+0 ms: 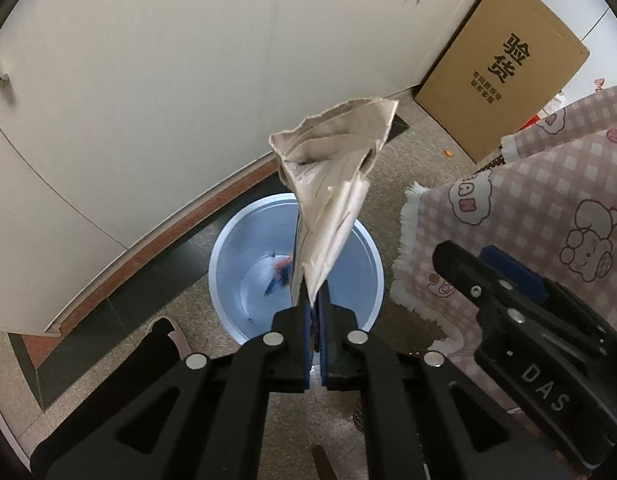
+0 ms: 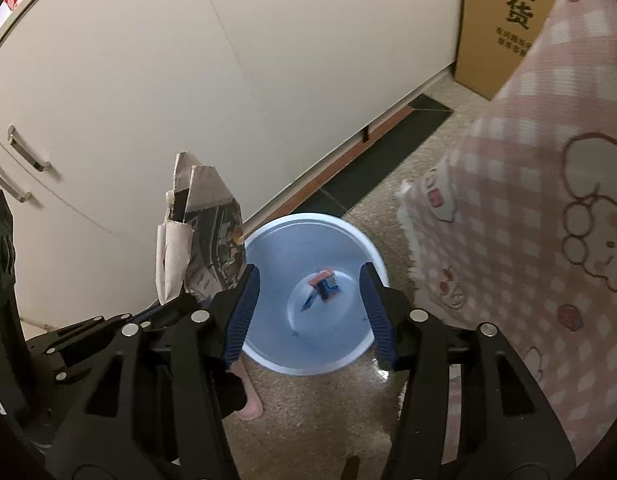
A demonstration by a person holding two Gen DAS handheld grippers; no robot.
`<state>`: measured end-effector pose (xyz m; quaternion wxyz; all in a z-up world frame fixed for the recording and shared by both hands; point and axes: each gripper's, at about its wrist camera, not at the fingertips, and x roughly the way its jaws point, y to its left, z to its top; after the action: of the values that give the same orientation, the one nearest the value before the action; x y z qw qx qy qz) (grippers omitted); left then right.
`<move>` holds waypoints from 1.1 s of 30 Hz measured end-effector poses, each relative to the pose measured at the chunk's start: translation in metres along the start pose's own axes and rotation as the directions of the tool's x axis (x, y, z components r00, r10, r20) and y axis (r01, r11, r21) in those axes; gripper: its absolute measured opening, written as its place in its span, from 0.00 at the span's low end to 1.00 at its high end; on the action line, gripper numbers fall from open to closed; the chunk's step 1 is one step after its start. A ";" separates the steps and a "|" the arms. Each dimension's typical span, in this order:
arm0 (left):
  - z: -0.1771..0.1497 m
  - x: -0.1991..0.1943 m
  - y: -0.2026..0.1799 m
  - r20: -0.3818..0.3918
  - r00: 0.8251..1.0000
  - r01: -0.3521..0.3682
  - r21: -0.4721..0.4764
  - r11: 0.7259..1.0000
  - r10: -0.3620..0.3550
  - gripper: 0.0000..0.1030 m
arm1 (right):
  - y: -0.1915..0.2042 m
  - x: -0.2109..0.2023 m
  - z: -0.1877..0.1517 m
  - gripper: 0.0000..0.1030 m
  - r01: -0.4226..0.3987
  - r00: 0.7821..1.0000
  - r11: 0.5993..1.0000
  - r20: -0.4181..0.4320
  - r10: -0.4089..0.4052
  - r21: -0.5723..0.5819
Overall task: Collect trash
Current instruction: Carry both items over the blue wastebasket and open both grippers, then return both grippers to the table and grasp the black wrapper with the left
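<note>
My left gripper [image 1: 316, 300] is shut on a crumpled sheet of newspaper [image 1: 332, 176] and holds it above a light blue trash bin [image 1: 364, 256] on the floor. The bin holds a small orange and blue wrapper [image 1: 278, 272]. The right wrist view shows the same newspaper [image 2: 200, 240] left of the bin [image 2: 348, 236], with the wrapper [image 2: 322, 286] at the bottom. My right gripper [image 2: 310, 312] is open and empty, its blue-padded fingers spread above the bin. It shows in the left wrist view [image 1: 508, 300] at the right.
White cabinet doors [image 1: 168, 80] stand behind the bin. A cardboard box [image 1: 504, 64] leans at the back right. A pink checked cloth [image 1: 528, 208] hangs at the right, close to the bin. A pink slipper [image 2: 250, 400] is on the speckled floor.
</note>
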<state>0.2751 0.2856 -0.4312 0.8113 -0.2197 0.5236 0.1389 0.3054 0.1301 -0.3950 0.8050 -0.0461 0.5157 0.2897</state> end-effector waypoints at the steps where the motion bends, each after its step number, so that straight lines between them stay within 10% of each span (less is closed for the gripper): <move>1: 0.000 0.000 0.000 -0.001 1.000 0.003 0.003 1.000 -0.003 0.04 | -0.002 -0.003 -0.001 0.51 0.004 1.000 1.000 0.006 -0.004 0.003; 8: 0.002 -0.006 -0.006 0.016 0.999 0.030 0.010 1.000 -0.030 0.12 | -0.007 -0.025 0.002 0.51 0.014 0.998 1.000 0.060 -0.015 0.020; 13: 0.005 -0.016 -0.007 0.062 0.998 0.000 0.006 1.000 0.000 0.58 | -0.014 -0.035 0.004 0.52 0.007 0.997 0.999 0.073 -0.010 0.041; 33: 0.003 -0.154 -0.011 0.270 0.963 -0.019 -0.011 1.000 0.021 0.59 | 0.005 -0.147 0.021 0.52 -0.150 0.971 0.988 0.195 0.142 0.027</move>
<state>0.2189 0.2781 -0.2874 0.8728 -0.1968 0.4096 0.1781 0.2751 0.0805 -0.2580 0.8284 0.0366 0.4434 0.3404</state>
